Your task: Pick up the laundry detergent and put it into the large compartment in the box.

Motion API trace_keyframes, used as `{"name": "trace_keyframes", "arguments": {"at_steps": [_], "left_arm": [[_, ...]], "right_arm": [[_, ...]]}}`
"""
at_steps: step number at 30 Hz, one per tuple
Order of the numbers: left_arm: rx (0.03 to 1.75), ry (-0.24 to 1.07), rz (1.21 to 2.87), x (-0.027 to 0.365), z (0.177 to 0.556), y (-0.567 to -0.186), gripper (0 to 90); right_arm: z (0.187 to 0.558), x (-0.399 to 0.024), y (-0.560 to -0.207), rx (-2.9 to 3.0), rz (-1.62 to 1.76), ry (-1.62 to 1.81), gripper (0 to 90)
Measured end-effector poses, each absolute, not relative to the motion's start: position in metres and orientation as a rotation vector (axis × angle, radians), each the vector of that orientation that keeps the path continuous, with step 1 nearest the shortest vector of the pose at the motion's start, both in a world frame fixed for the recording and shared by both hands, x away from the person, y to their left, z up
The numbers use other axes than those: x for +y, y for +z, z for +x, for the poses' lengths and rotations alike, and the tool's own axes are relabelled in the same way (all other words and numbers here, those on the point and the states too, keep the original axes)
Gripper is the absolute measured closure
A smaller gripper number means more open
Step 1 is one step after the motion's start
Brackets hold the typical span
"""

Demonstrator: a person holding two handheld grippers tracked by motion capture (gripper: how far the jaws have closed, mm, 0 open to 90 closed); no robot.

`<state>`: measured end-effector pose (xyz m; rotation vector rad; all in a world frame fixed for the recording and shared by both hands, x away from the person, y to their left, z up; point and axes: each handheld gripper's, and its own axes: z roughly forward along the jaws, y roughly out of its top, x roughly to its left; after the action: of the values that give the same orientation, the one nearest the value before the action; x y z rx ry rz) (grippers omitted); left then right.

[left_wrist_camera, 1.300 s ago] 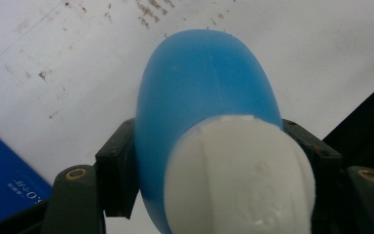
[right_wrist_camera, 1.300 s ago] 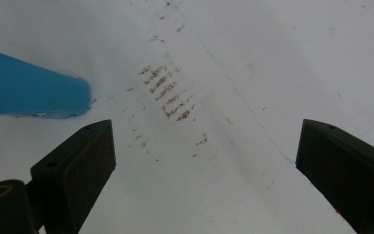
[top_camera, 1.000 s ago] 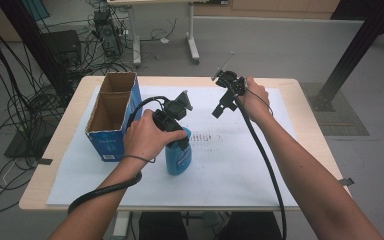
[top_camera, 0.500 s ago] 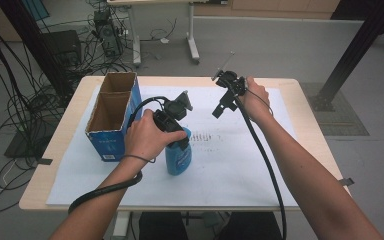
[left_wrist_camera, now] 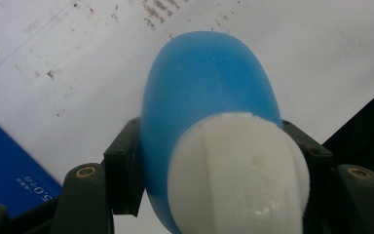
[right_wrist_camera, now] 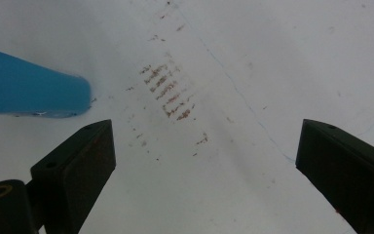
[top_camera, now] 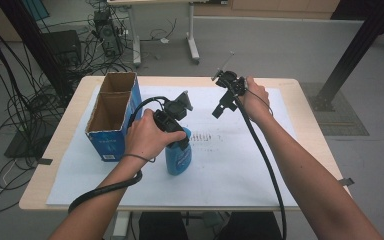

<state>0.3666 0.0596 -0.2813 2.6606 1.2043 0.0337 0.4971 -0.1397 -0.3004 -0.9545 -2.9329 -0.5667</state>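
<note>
From the high view, the left tool [top_camera: 180,137] clamps the top of a blue bottle [top_camera: 179,159] standing upright on the white paper sheet [top_camera: 230,165] covering the table [top_camera: 310,107], near an open cardboard box [top_camera: 111,117]. The right tool [top_camera: 222,107] hangs well apart above the sheet.

In the left gripper view, the jaws press both sides of the blue bottle [left_wrist_camera: 209,92] just below its white cap [left_wrist_camera: 238,175].

In the right gripper view, the right tool [right_wrist_camera: 202,161] stands wide open over brown smudges [right_wrist_camera: 168,92], holding nothing.
</note>
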Motion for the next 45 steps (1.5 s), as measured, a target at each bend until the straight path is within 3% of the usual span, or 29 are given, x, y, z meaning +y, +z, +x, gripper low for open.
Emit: {"name": "trace_keyframes", "arguments": {"at_steps": [45], "left_arm": [[1.205,0.036,2.66,0.0599,0.3661,-0.2812,37.5]], "right_arm": [[0.4965,-0.1381,-0.2998,-2.941,-0.951,-0.556,7.1]]}}
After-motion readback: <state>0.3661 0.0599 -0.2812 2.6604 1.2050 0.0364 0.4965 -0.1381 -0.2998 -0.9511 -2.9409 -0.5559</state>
